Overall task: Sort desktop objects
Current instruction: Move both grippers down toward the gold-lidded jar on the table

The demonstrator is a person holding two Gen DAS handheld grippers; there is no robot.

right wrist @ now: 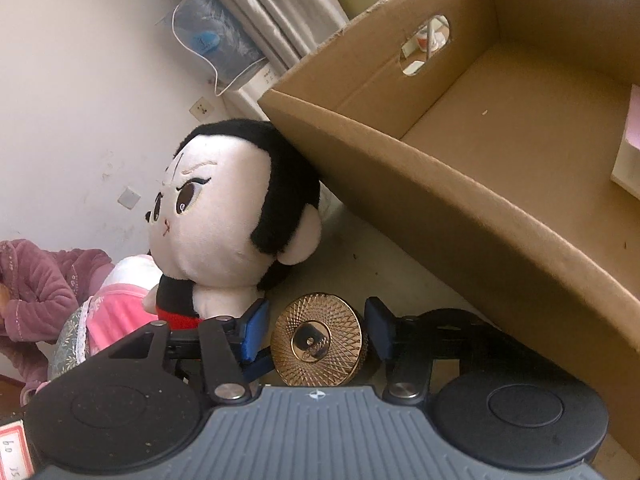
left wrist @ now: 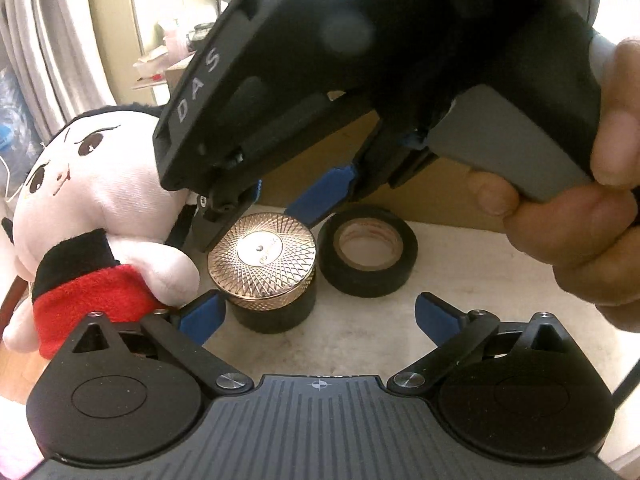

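- While my left gripper (left wrist: 318, 312) hangs over the table (left wrist: 460, 320) with its blue pads spread wide and nothing between them, the jar (left wrist: 269, 280) stands just ahead of it, nearer the left pad.
- From this left wrist view the jar's gold lid (left wrist: 262, 258) faces up, patterned, on a black body.
- Just right of the jar lies a tape roll (left wrist: 368, 250), black, flat on the table, close to the jar but apart from it.
- To the jar's left leans a doll (left wrist: 92, 208), its white arm close against the jar's side; I cannot tell if they touch.
- My right gripper (left wrist: 272, 204) comes in from above with its pads either side of the jar's far edge, and my right hand (left wrist: 580, 220) grips its handle at the picture's right edge.
- Behind it all runs a box (left wrist: 440, 184) wall.
- Through the right wrist view, my right gripper (right wrist: 317, 330) straddles the lid (right wrist: 317, 338), pads half drawn in.
- A sliver of gap shows beside each pad, so I do not see them pressing on the lid.
- Beyond the left pad sits the doll (right wrist: 232, 216), its head against the box (right wrist: 460, 216) corner.
- That box lies open, ahead and right of the jar, with a pale item at its right edge.
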